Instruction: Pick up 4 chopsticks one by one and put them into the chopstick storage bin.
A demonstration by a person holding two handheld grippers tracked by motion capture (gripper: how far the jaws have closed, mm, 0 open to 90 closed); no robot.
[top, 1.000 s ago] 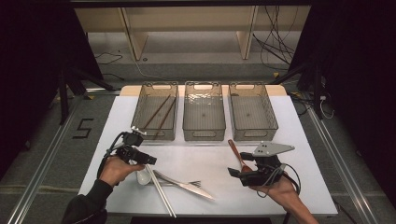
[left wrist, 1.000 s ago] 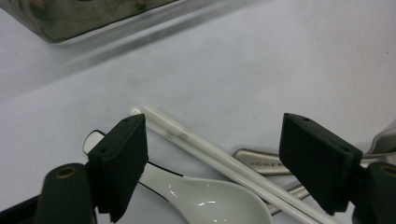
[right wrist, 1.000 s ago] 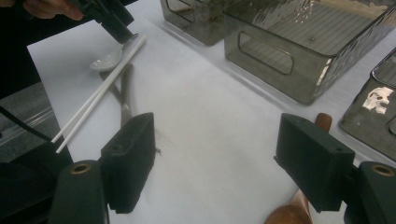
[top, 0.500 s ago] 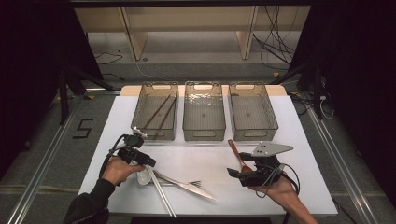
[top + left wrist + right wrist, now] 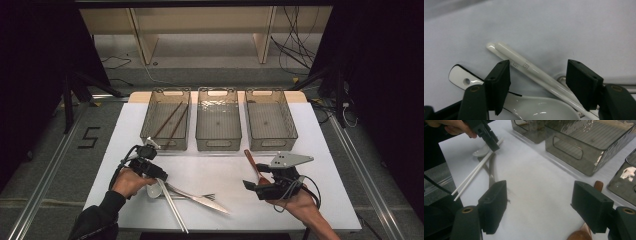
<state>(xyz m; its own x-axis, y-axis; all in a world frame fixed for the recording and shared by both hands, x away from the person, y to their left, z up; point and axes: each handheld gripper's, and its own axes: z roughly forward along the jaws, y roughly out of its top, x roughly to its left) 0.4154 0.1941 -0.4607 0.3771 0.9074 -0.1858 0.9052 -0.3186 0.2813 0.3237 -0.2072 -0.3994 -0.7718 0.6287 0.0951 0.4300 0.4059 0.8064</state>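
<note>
Left gripper view: closing jaws straddle white chopsticks [image 5: 534, 72], untouched.

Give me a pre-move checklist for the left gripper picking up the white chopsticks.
1. White chopsticks between the left gripper jaws: ok.
2. Pads pressing on them: not ok; the jaws have just been closing, gaps remain.
3. Both sticks side by side: ok.
4. White spoon clear of the grip: not ok, under the sticks.
5. Left bin, holding brown chopsticks, has room: ok.
6. Right gripper out of the way: ok.
</note>
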